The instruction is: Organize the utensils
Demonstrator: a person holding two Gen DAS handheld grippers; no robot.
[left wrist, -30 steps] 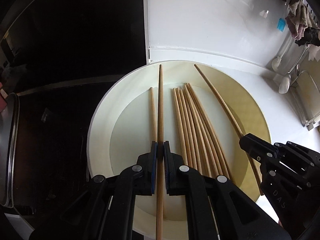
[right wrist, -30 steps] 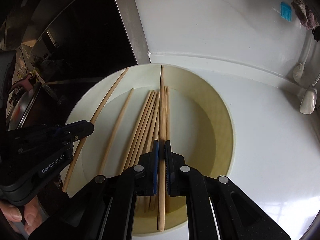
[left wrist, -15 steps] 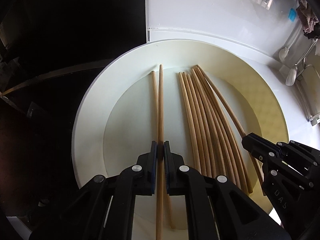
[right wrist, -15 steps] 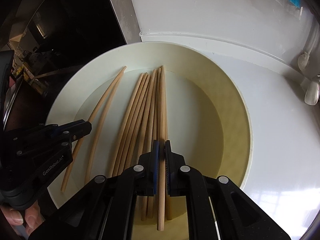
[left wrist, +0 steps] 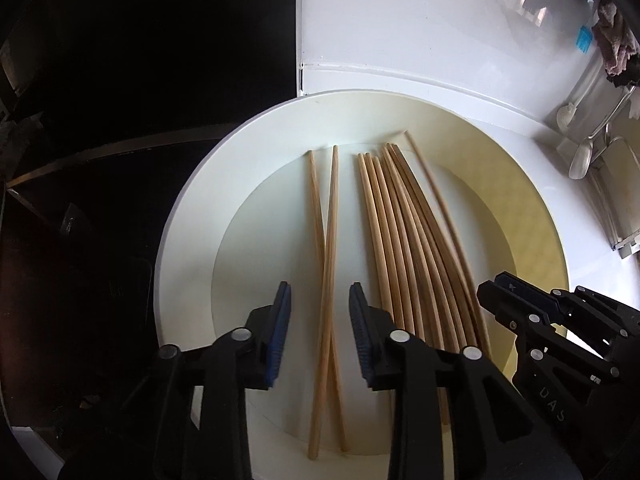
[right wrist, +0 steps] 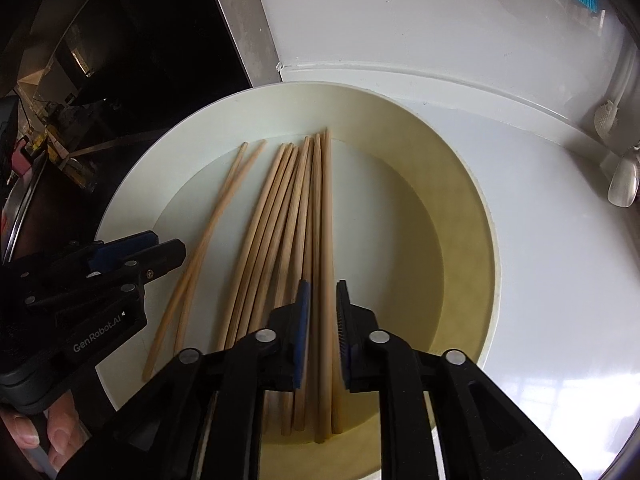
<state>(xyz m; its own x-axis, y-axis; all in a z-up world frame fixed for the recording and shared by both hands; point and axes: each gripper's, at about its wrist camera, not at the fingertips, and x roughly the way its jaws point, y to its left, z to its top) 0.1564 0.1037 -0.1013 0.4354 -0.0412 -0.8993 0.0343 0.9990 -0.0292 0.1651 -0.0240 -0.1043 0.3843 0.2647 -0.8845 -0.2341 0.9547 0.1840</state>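
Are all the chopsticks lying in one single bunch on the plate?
No, two chopsticks lie crossed and apart on the plate, left of the bigger bunch.

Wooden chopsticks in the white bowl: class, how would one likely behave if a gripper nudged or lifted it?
The wooden chopsticks look thin and round, so a nudged one would probably roll across the white bowl's smooth floor. They lie straight, so probably stiff, and likely light. Pinched near one end, a long stick may pivot between the fingers.
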